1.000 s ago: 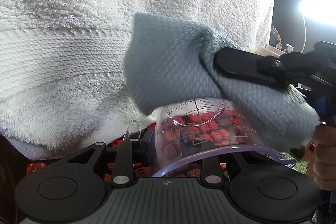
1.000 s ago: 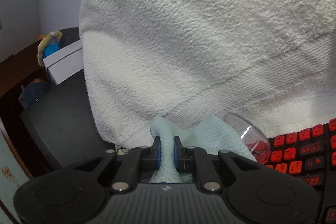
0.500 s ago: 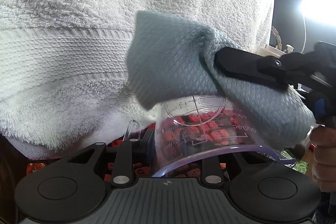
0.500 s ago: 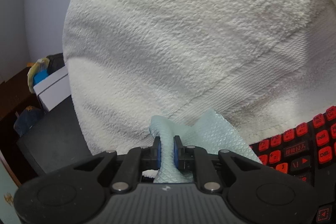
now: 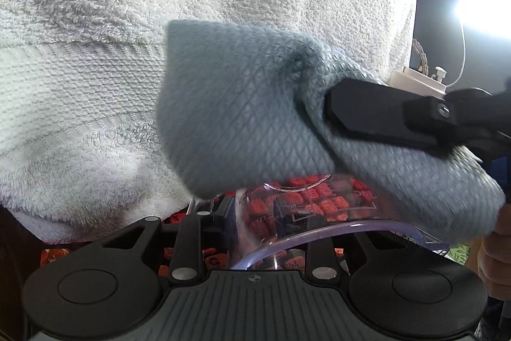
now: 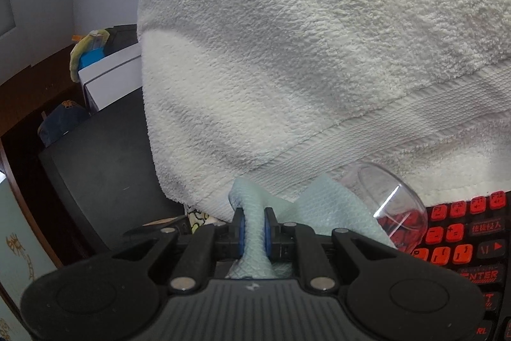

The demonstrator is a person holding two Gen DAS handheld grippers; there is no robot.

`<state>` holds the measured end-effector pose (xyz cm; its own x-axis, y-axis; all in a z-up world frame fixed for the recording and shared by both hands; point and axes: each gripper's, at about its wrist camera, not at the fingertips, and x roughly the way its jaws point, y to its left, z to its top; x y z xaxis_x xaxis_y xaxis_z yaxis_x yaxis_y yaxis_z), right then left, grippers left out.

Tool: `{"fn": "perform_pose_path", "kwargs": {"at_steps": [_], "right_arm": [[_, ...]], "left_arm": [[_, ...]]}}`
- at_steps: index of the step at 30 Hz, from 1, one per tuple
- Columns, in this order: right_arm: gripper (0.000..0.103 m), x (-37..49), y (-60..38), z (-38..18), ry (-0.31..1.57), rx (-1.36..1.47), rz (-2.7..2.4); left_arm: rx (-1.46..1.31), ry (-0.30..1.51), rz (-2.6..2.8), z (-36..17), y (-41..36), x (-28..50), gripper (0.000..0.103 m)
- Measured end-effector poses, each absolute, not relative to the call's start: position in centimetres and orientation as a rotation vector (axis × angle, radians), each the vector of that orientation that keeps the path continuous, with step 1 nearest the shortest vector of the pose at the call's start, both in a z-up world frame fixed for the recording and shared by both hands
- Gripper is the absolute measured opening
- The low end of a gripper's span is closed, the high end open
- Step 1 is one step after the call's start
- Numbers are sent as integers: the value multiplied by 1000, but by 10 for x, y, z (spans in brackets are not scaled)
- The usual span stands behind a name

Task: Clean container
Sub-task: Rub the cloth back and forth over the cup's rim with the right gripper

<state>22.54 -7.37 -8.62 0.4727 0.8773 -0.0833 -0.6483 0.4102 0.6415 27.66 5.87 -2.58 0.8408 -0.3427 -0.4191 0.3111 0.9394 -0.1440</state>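
While the clear plastic measuring cup (image 5: 306,206) lay tilted between the left gripper's (image 5: 255,232) fingers, which clamped its wall, a pale blue waffle-weave cloth (image 5: 242,117) draped over its upper side. At three o'clock the right gripper (image 6: 254,229) pinched that cloth. Behind hung a white terry towel (image 6: 303,53) above a red-keyed black keyboard (image 6: 460,242).
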Motion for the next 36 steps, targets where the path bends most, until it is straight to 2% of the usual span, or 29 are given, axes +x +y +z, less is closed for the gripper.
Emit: {"fn": "perform_pose_path", "kwargs": {"at_steps": [8, 11, 25, 36], "right_arm": [[11, 240, -100, -97, 417, 753, 839], [11, 244, -103, -99, 433, 788, 842], [11, 221, -65, -86, 473, 573, 1046], [11, 234, -92, -91, 419, 687, 864]], "left_arm": [[-69, 456, -346, -24, 51, 282, 26], [-71, 455, -346, -34, 105, 245, 26], [-72, 455, -348, -35, 114, 238, 26], [-69, 455, -349, -35, 115, 237, 27]]}}
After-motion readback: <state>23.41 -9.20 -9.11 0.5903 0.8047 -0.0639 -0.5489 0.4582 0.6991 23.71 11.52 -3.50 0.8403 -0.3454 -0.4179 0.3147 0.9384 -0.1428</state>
